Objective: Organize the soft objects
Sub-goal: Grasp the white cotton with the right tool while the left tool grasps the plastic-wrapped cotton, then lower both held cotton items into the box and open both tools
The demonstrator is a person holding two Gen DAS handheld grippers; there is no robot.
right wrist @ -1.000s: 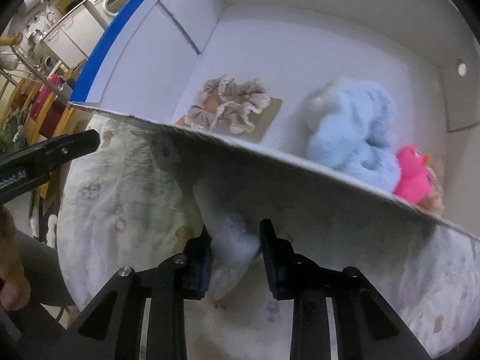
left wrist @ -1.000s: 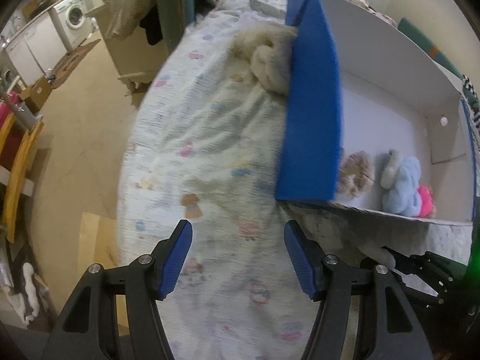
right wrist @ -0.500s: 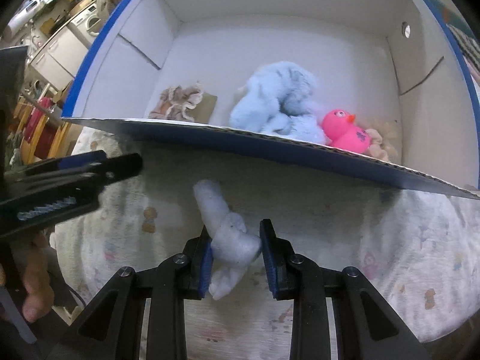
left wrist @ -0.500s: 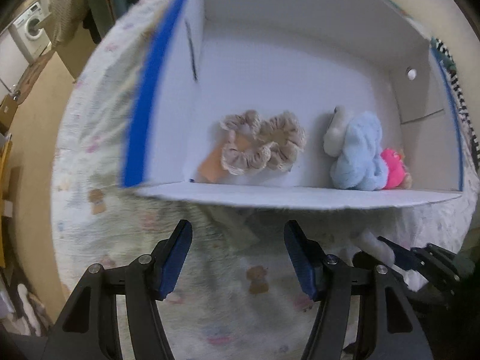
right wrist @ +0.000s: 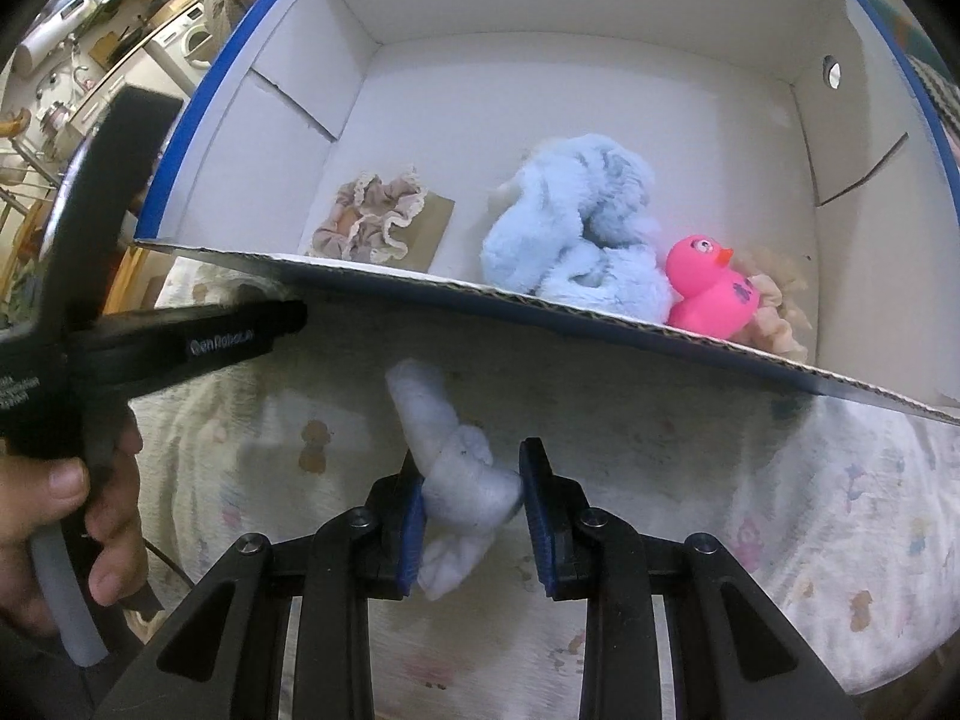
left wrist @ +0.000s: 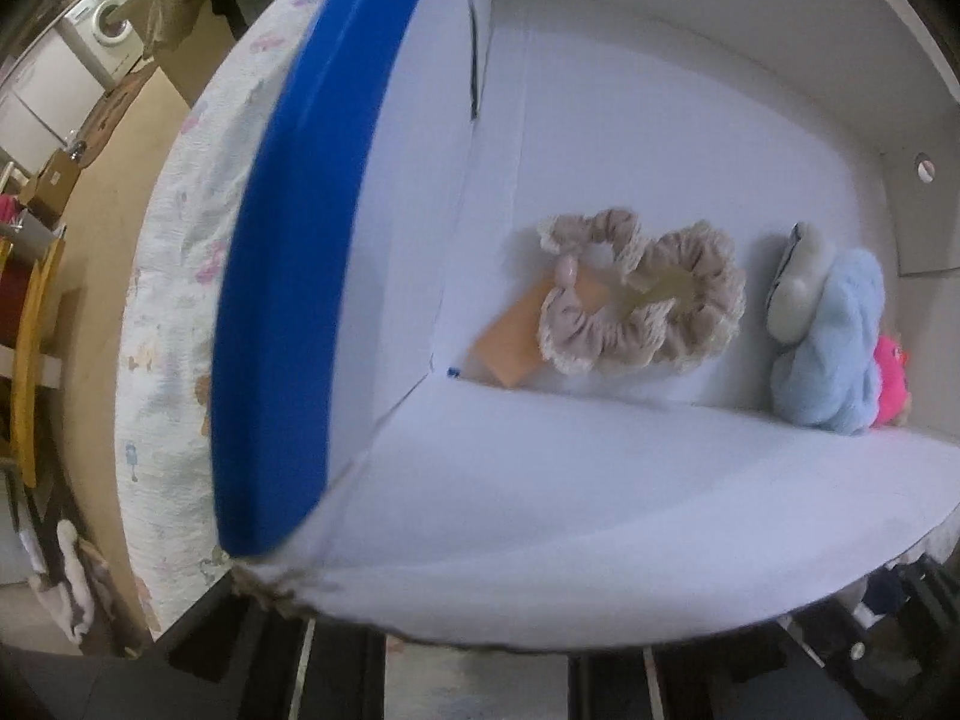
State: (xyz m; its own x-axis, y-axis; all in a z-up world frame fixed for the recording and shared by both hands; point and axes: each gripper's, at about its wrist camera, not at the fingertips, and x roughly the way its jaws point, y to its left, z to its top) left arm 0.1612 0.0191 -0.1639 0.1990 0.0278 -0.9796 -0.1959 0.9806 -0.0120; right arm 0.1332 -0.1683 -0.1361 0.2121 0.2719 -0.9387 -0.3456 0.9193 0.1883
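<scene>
The right tongs (right wrist: pixel 471 507) grip a pale blue sock (right wrist: pixel 456 456) above the bed (right wrist: pixel 810 510), before the box (right wrist: pixel 540 294); whether the left tongs (right wrist: pixel 270 324) are open cannot be told.

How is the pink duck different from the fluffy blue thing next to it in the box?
The pink duck looks smooth and shiny; the fluffy blue toy is furry. The duck is bright pink with an orange beak; the blue toy is pale blue. The duck is smaller and sits upright; the blue toy lies in a bigger crumpled heap. Both sit touching inside the white box.
</scene>
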